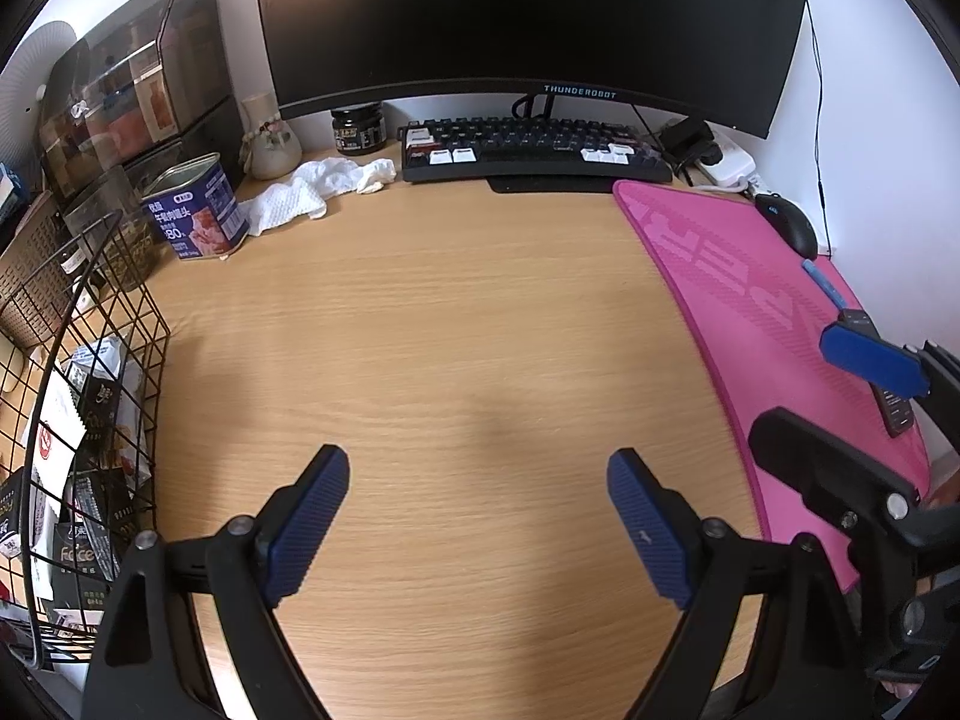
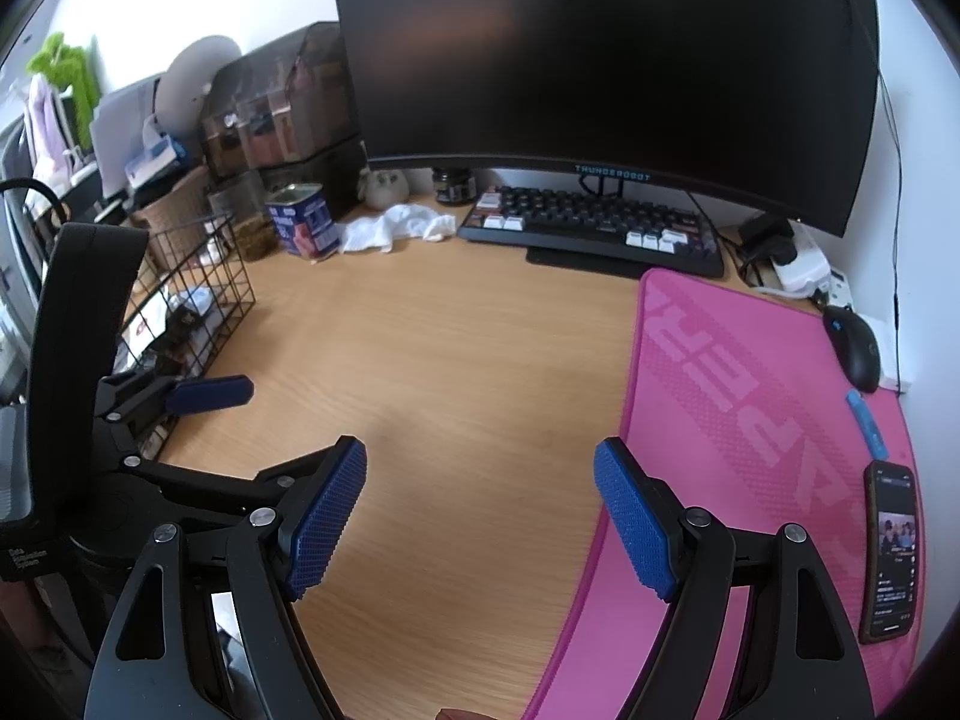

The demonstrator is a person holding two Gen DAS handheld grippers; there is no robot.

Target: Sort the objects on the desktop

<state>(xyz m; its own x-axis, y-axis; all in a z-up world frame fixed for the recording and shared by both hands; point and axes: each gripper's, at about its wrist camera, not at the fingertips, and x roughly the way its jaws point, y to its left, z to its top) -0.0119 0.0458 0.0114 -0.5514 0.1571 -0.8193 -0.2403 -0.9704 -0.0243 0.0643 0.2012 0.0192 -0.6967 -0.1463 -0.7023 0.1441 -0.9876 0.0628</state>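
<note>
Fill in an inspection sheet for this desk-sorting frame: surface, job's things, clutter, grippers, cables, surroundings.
Surface: wooden desk, pink mat on its right.
Job's things: tin can, crumpled white cloth, phone and blue pen on the mat.
Clutter: wire basket holding packets, dark jar.
Grippers: left gripper and right gripper open, holding nothing.
Cables: power strip with plugs, cord down the wall.
Surroundings: monitor, keyboard, mouse, storage box.
</note>
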